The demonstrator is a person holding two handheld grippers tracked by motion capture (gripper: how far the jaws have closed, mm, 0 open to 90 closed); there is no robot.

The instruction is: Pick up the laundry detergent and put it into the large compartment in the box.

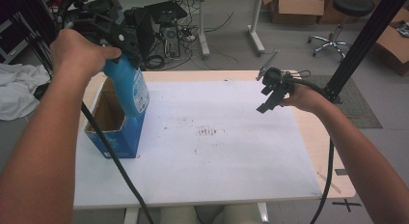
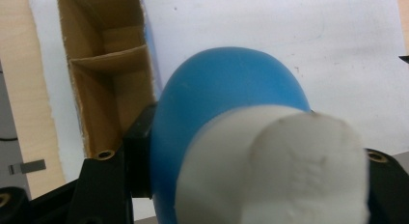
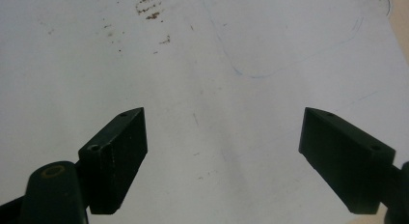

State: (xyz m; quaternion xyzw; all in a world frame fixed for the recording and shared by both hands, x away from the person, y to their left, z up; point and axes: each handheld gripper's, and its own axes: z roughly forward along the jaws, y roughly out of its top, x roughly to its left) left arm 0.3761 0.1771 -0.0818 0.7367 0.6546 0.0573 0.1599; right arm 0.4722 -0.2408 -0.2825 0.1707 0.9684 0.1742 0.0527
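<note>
Bottle: blue plastic bottle [image 1: 130,86] with a white cap [image 2: 289,161], held tilted above the open blue box [image 1: 118,132]; its lower end sits at the box's right wall, and whether it touches the rim I cannot tell.
Left gripper: the left gripper [image 1: 123,45] is clenched on the bottle's upper body, just below the cap, black jaws pressing on either side as the left gripper view shows.
Handling: likely smooth, fairly stiff plastic with a rounded shoulder, so it could slip or swing if pinched loosely. How full it is stays hidden, so weight is a guess.
Where to hold: the narrower upper part under the cap seems the surest place; the wide labelled belly looks too broad for the jaws.
Box: cardboard inside, split by a divider into compartments; it stands at the left edge of the white sheet [image 1: 217,151].
Right gripper: the right gripper [image 1: 270,96] hangs over the sheet's far right part, jaws spread wide with nothing between them.
Table: pale wood [image 1: 318,147] under the sheet, which carries a few dark smudges near the middle.
</note>
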